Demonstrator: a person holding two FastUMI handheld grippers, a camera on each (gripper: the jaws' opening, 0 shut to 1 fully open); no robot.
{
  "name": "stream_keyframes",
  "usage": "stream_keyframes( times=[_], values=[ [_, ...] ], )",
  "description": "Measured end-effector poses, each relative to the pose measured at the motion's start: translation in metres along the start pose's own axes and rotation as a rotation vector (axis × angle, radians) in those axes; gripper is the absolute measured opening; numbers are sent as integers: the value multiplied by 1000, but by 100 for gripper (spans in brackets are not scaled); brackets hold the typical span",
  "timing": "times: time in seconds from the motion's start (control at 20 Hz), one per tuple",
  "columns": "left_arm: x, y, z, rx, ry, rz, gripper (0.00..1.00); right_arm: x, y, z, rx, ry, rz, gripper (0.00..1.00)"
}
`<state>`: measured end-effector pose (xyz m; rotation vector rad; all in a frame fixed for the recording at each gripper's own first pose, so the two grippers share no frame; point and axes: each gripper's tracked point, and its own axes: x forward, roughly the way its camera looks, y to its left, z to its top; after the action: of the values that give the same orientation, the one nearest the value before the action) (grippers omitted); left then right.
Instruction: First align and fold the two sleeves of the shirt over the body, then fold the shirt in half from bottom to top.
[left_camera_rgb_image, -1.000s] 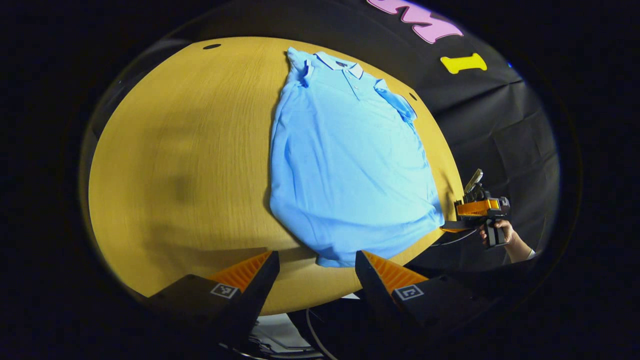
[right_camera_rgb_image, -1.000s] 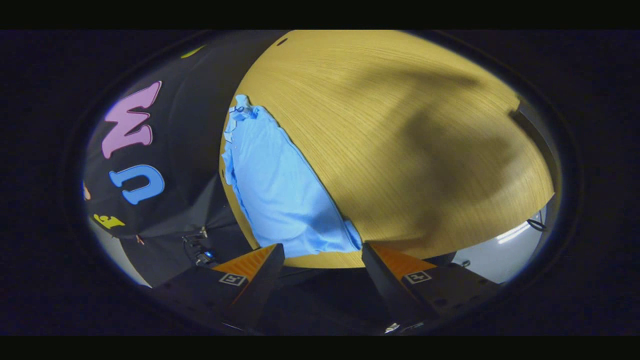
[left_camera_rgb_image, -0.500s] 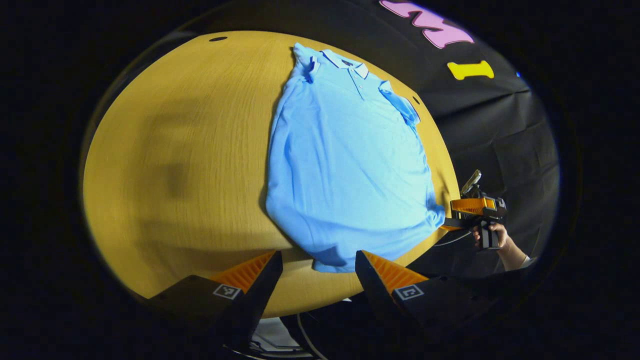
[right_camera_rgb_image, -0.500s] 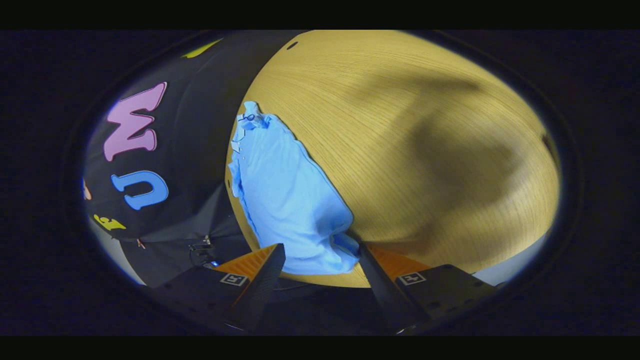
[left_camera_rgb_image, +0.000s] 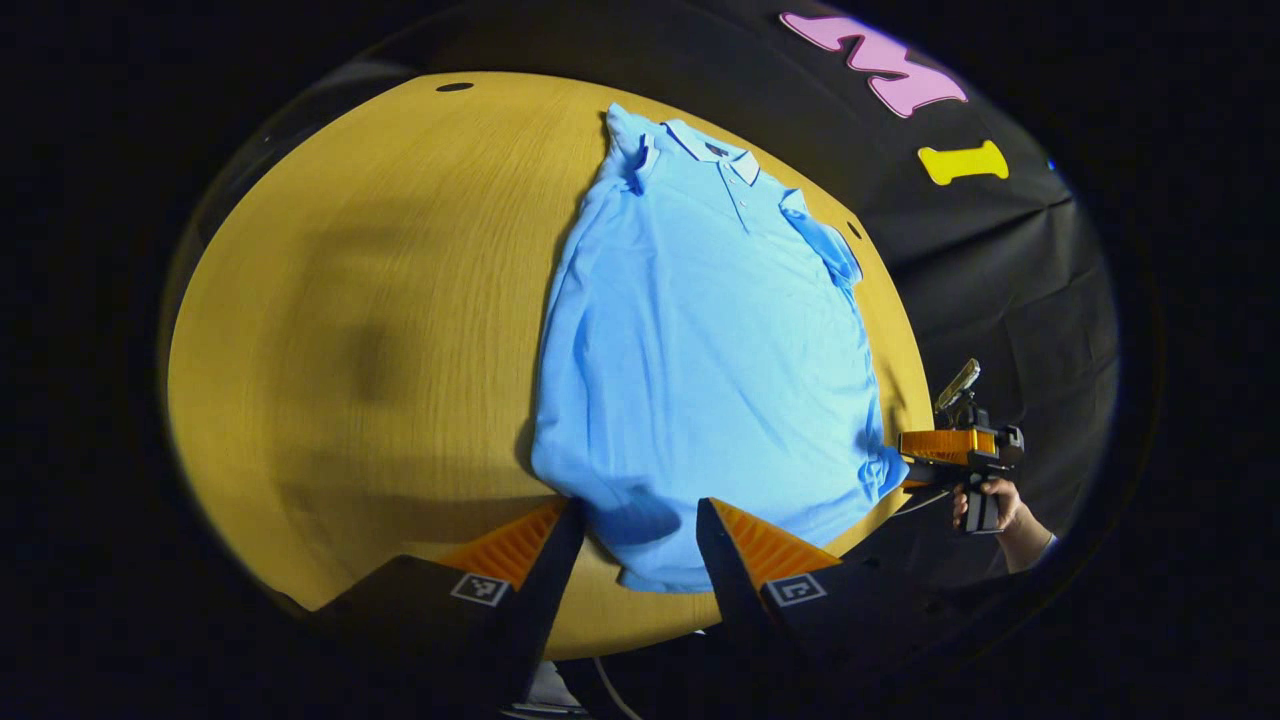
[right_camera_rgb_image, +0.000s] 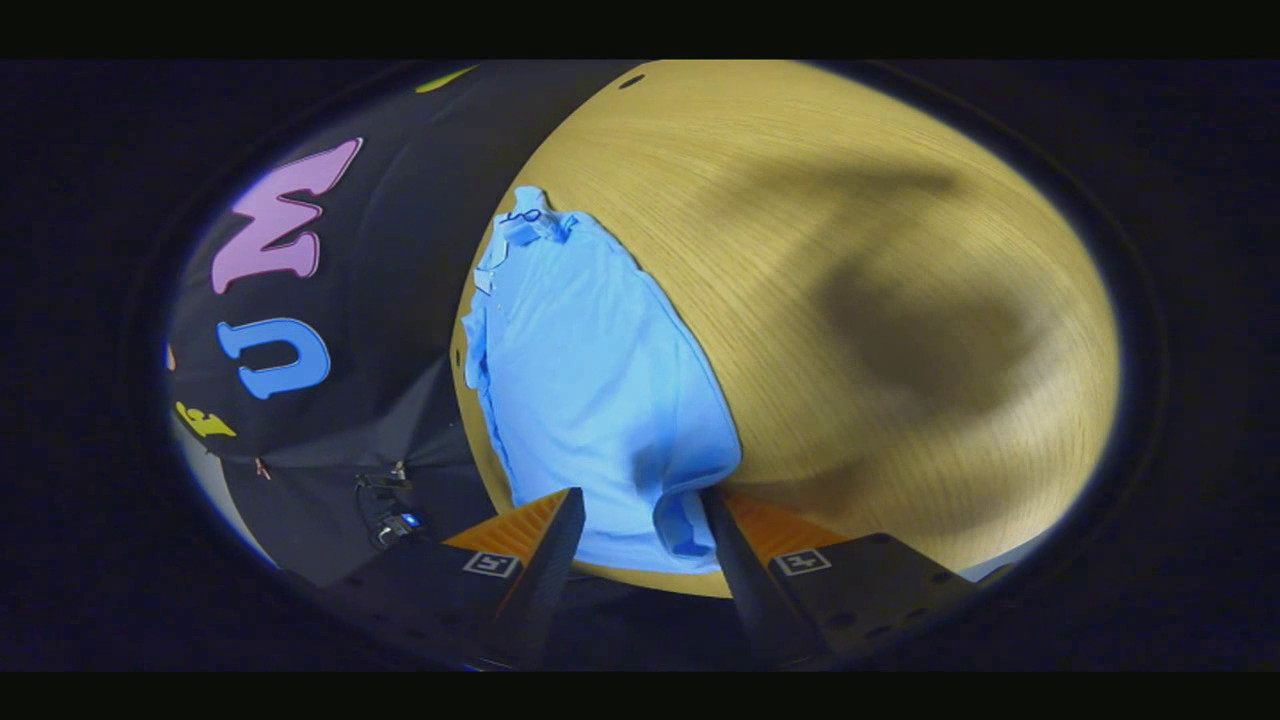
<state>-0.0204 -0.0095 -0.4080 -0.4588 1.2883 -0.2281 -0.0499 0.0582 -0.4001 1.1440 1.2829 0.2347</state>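
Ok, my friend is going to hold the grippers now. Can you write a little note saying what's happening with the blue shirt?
Left hand-held gripper: open, fingers on either side of the shirt's bottom hem, near one corner, not yet closed.
Right hand-held gripper: open, straddling the hem at the other bottom corner, where the cloth is a bit rumpled.
Shirt: lies flat, face up on the wooden table, collar at the far end, close to the table's edge on the right gripper's side.
Done: both sleeves look folded in over the body.
Left: close both grippers on the hem, then lift and carry the bottom up to the collar.
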Motion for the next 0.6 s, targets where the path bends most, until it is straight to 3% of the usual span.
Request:
stream_keyframes(
  times=[0.15,0.2,0.25,0.3,0.35,0.45,0.5,0.6],
  values=[
    [6,2,0,-4,14,9,65,5,-9,-3,-32,16,-36,60],
    [9,4,-2,-11,25,14,49,6,-13,-4,-51,13,-52,53],
    [10,3,-4,-23,33,10,34,6,-16,-5,-59,20,-62,29],
    [12,-2,-3,-37,30,-13,19,5,-19,-4,-64,12,-68,19],
    [11,-5,-3,-42,33,-26,14,6,-18,-7,-63,13,-54,11],
    [12,-6,-3,-22,28,-20,6,7,-18,-5,-75,-7,-50,0],
    [10,-8,-3,-8,26,-20,7,6,-17,-4,-79,-6,-47,5],
    [2,-17,1,23,10,-50,7,2,-10,0,-78,-17,-14,5]
  ],
)
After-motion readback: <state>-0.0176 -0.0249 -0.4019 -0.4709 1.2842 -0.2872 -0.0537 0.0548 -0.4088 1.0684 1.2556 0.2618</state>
